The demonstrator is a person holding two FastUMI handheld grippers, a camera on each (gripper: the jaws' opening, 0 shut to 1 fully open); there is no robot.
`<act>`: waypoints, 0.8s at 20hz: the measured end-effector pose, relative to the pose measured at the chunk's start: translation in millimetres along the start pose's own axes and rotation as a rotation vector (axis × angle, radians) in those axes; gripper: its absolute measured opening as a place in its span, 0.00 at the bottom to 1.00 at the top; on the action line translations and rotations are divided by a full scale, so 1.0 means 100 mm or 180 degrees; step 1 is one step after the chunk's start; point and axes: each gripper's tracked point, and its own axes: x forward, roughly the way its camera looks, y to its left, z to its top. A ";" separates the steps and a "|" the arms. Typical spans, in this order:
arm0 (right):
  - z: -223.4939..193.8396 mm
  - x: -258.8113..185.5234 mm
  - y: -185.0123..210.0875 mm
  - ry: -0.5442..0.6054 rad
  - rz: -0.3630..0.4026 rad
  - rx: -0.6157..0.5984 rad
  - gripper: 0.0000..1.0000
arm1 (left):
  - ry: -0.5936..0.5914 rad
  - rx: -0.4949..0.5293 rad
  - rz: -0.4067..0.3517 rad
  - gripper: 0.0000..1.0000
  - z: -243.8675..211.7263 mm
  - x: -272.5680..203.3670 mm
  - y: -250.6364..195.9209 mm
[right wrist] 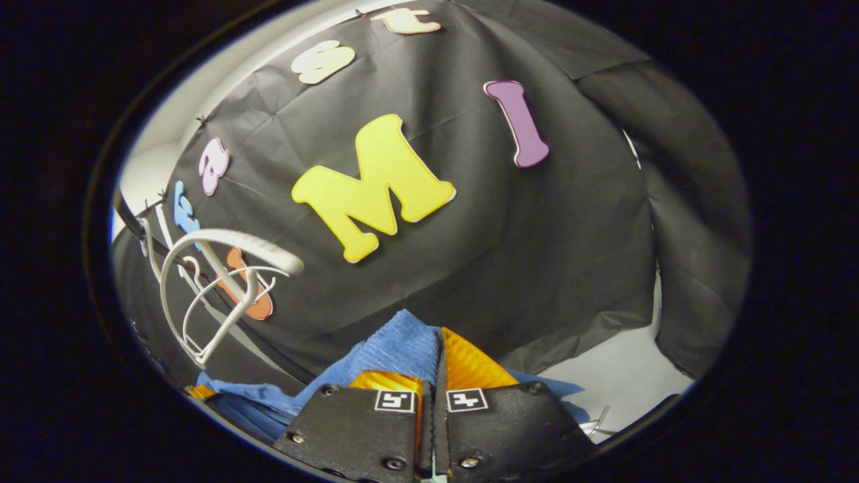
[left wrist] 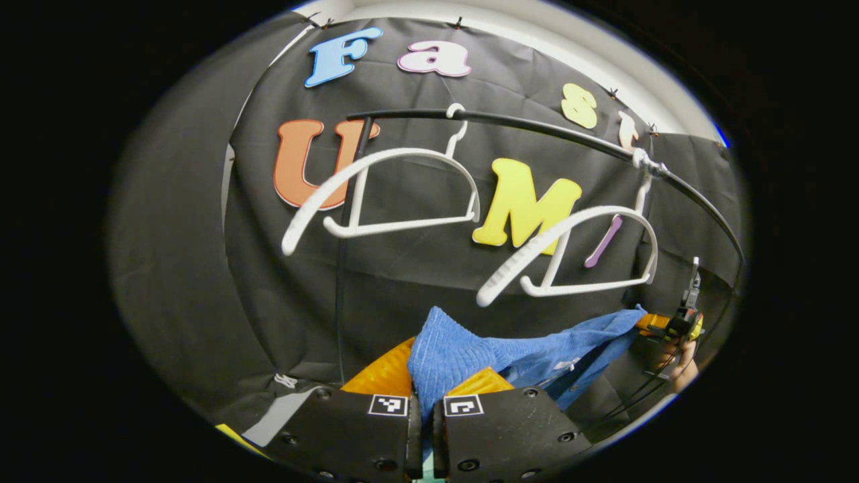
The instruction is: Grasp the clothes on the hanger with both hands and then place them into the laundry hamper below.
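Left gripper clamped on blue garment, right gripper pinching its far end. Stretched between both, below bare white hangers. Grasp done, judging so; next, lowering into unseen hamper below.

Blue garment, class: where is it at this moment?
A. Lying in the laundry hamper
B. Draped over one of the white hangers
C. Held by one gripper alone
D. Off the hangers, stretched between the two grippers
D: in the left gripper view the blue garment spans from the left gripper to the right gripper, below two bare white hangers; the right gripper view also shows its jaws pinching the cloth.
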 end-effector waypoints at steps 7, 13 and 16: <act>-0.78 -0.24 -0.01 0.0332 -0.0052 -0.0024 0.05 | 0.0191 0.0078 -0.0100 0.06 -0.53 -0.13 -0.21; -1.43 -0.52 0.00 0.0561 -0.0116 0.0056 0.04 | 0.0341 0.0165 -0.0285 0.06 -0.82 -0.26 -0.46; -1.69 -0.77 0.05 0.0625 -0.0129 0.0042 0.04 | 0.0393 0.0213 -0.0397 0.06 -0.94 -0.33 -0.60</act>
